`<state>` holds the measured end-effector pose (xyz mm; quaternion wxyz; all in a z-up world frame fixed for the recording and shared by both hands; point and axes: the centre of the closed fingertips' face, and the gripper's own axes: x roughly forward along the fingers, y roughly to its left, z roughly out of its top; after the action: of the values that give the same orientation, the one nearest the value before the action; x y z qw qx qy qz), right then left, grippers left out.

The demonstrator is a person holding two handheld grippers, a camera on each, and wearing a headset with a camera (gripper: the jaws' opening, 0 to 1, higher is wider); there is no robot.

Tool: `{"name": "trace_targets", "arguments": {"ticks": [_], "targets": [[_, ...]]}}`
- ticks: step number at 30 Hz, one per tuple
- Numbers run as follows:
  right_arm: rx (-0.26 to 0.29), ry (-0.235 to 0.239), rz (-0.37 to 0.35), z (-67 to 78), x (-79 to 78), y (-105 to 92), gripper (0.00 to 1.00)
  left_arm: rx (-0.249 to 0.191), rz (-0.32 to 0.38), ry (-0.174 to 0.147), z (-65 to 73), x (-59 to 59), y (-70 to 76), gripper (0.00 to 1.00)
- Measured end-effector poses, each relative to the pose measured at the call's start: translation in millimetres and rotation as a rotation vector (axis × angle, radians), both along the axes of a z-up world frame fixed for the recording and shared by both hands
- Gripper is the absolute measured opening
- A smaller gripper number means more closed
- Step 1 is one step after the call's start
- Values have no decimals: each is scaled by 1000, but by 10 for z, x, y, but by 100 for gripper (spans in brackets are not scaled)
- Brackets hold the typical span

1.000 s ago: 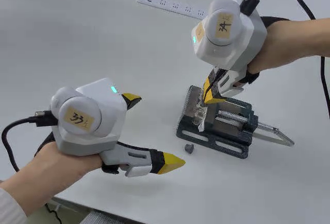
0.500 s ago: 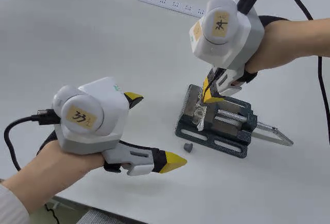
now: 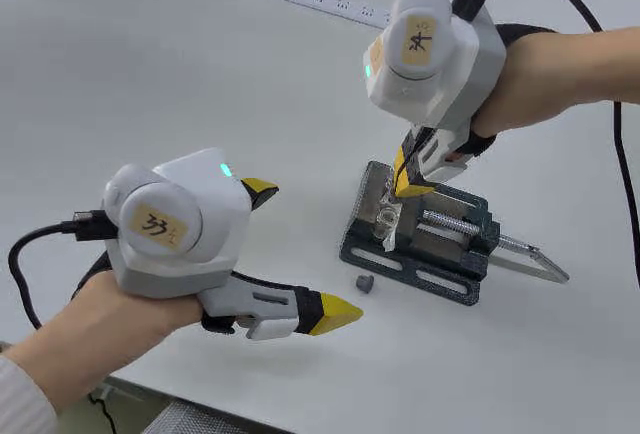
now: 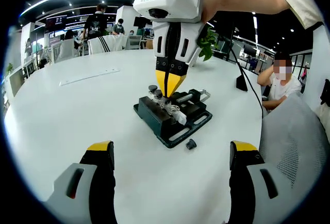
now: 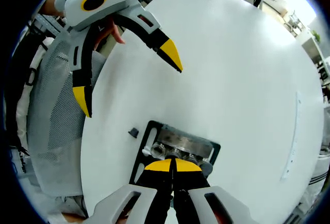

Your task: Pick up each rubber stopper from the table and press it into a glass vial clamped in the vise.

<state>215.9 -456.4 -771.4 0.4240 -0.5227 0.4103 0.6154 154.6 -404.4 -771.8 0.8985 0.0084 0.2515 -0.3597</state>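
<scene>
**Inspector A:** What do we record for the left gripper?

**Inspector B:** We find it wide open and holding nothing. It is held low over the near side of the table, with its yellow tips pointing toward the vise.

**Inspector A:** And the right gripper?

**Inspector B:** Its jaws are drawn together, tip against tip, and point down over the gap of the vise. We cannot tell whether anything is pinched between the tips, nor whether they touch the glass.

**Inspector A:** Where do we place the task's pieces?

**Inspector B:** One dark grey rubber stopper lies on the table just beside the base of the vise, on the side facing the left gripper and apart from both grippers. In the left gripper view we see it ahead of that gripper, between the lines of its two tips. Clear glass vials stand clamped in a row in the vise, directly under the right gripper. In the right gripper view we see their round mouths just ahead of its yellow tips.

**Inspector A:** Anything else we should note?

**Inspector B:** A white power strip lies on the far side of the table, well apart from the vise. The vise's handle sticks out to the right in the head view.
</scene>
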Motion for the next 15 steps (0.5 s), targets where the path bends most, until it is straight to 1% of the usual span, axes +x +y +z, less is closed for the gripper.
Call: {"name": "trace_targets", "arguments": {"ticks": [5,8,12,13,15], "targets": [[-3,3,-8,1,-19,-9,0,-3,-2,3,-10,0,-6,92],[-17,10,-16,-4,-15,2,0,-4,1,2,-10,6,-3,92],[-31,5,-6,1,-23,6,0,-5,2,4,-26,6,8,92],[-35,1,4,-5,-3,20,0,-6,3,5,-30,6,11,92],[-35,10,-18,1,-2,24,0,-7,5,6,-31,2,6,92]]}}
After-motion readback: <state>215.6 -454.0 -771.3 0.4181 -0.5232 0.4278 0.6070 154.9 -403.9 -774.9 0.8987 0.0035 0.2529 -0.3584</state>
